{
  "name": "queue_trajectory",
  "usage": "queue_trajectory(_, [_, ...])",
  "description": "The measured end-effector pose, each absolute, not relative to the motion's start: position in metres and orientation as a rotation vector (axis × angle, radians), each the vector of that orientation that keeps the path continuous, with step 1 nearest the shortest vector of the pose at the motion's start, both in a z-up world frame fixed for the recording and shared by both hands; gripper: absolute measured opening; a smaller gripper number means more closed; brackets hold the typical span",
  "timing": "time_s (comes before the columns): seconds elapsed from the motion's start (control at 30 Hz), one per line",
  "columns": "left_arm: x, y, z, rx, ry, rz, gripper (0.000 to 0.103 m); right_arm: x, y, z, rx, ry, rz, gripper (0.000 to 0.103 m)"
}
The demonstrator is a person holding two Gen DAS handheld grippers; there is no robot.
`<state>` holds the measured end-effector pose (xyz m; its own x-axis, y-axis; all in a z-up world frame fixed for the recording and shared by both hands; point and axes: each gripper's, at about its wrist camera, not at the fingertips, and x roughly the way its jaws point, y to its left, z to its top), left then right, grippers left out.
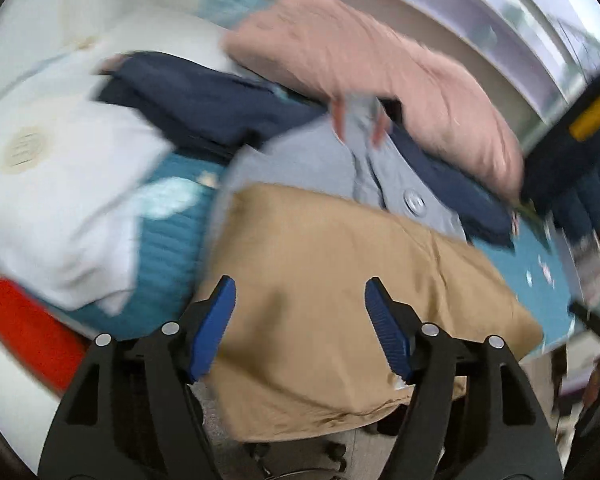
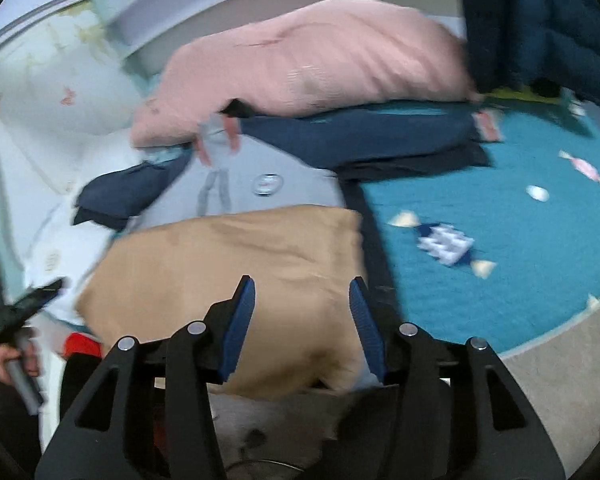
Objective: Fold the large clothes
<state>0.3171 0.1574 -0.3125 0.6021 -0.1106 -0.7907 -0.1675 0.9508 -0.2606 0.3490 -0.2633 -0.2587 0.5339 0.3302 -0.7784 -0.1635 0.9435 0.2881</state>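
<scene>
Teal bedspread (image 2: 500, 208) under piled clothes (image 2: 228, 264)

**Parted fingers above folded tan cloth**

The right gripper (image 2: 302, 308), jaws apart and empty, sits at bottom centre over a folded tan garment (image 2: 228, 264). Behind lie a grey shirt (image 2: 268, 192), navy clothes (image 2: 364, 140) and a pink pillow (image 2: 308, 68); teal bedspread (image 2: 500, 184) fills the right.

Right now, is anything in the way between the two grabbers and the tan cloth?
Nothing visible blocks them. The left gripper and right gripper both hang open right over the folded tan cloth. The grey shirt and pink garment lie beyond it, not between.
</scene>
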Motion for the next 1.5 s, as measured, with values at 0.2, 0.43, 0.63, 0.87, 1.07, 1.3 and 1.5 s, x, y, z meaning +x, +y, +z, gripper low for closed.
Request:
queue_trajectory(0.2, [0.331, 0.134, -0.407, -0.352, 1.272, 0.097, 0.069, 0.394, -0.205, -0.348, 0.175, 1.214, 0.42, 0.007])
queue_trajectory(0.43, [0.302, 0.134, -0.457, -0.45, 1.389, 0.055, 0.075, 0.404, -0.237, -0.424, 0.182, 1.414, 0.272, 0.0])
queue_trajectory(0.63, [0.287, 0.146, -0.412, -0.499, 1.227, -0.051, 0.075, 0.409, -0.181, -0.347, 0.142, 1.229, 0.388, 0.004])
queue_trajectory(0.87, [0.268, 0.195, -0.402, -0.687, 1.075, 0.041, 0.076, 0.459, -0.07, -0.361, 0.137, 1.252, 0.536, 0.003])
queue_trajectory(1.07, [0.257, 0.224, -0.42, -0.85, 1.079, 0.107, 0.082, 0.495, -0.061, -0.443, 0.117, 1.395, 0.432, 0.0])
queue_trajectory(1.3, [0.254, 0.228, -0.44, -0.948, 1.12, 0.105, 0.082, 0.441, -0.082, -0.395, 0.145, 1.36, 0.518, 0.006])
queue_trajectory(1.5, [0.261, 0.212, -0.452, -0.92, 1.186, 0.088, 0.082, 0.421, -0.096, -0.453, 0.224, 1.419, 0.504, 0.0])
